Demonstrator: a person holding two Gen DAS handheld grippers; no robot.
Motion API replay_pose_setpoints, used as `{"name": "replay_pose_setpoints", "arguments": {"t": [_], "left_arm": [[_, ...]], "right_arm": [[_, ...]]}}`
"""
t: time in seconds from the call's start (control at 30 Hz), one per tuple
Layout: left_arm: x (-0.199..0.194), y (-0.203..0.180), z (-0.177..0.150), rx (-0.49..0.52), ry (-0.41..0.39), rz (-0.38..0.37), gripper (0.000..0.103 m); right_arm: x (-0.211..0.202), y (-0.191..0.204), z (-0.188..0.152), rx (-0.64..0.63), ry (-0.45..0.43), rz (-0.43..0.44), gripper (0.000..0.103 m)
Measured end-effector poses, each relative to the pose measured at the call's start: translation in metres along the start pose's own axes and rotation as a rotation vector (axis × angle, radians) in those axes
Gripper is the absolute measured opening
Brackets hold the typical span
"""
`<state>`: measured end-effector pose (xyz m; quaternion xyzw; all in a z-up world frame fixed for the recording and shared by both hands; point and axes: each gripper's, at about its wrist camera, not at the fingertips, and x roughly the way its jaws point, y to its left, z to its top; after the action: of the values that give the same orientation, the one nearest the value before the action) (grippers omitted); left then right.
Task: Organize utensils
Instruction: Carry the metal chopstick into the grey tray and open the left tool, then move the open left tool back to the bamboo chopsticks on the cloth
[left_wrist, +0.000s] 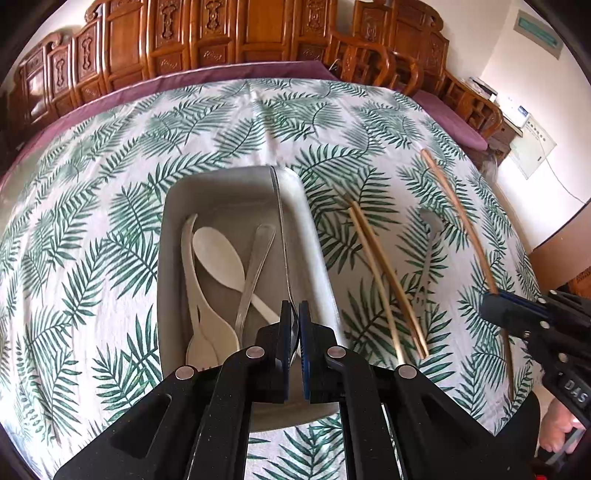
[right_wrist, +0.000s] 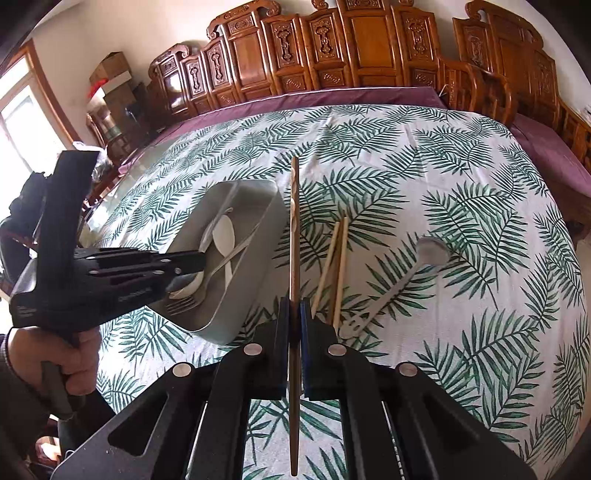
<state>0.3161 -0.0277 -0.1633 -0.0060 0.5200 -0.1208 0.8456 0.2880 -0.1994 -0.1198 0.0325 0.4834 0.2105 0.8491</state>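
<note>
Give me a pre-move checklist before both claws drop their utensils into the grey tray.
1. Left claw shut on metal utensil: ok.
2. Right claw shut on wooden chopstick: ok.
3. Left claw over grey tray: ok.
4. Right claw over tray: not ok, beside it.
5. Room in tray: ok.
6. Table cleared: not ok; chopstick pair and white spoon remain.

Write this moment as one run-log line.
left gripper: shut on metal utensil over grey tray | right gripper: shut on wooden chopstick | on cloth: chopstick pair, white slotted spoon
</note>
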Motion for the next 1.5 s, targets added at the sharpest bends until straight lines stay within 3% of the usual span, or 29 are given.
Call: {"name": "replay_pose_setpoints", "arguments": {"t": [0.5,0.93,1.37,1.43,1.5], "left_arm": [[0.020,0.010,0.005,-0.016,0.009,-0.010,0.004],[-0.036,0.039,-0.007,0.000,-0.093,0.027,0.004],[-0.075,0.075,-0.032,-0.017,-0.152,0.069,0.005],[-0.078,0.081,-0.035,-0.026,-0.157,0.073,0.011],[-0.081,0.085,-0.037,-0.028,-0.165,0.081,0.023]], "right_arm": [[0.007,0.011,0.003,-0.021,0.022,0.001,0.007],[0.033,0.043,0.021,-0.037,0.038,0.044,0.007],[0.090,0.081,0.053,-0.014,0.075,0.071,0.007],[0.099,0.085,0.056,-0.018,0.081,0.067,0.007],[0.105,0.087,0.058,-0.022,0.085,0.055,0.007]]}}
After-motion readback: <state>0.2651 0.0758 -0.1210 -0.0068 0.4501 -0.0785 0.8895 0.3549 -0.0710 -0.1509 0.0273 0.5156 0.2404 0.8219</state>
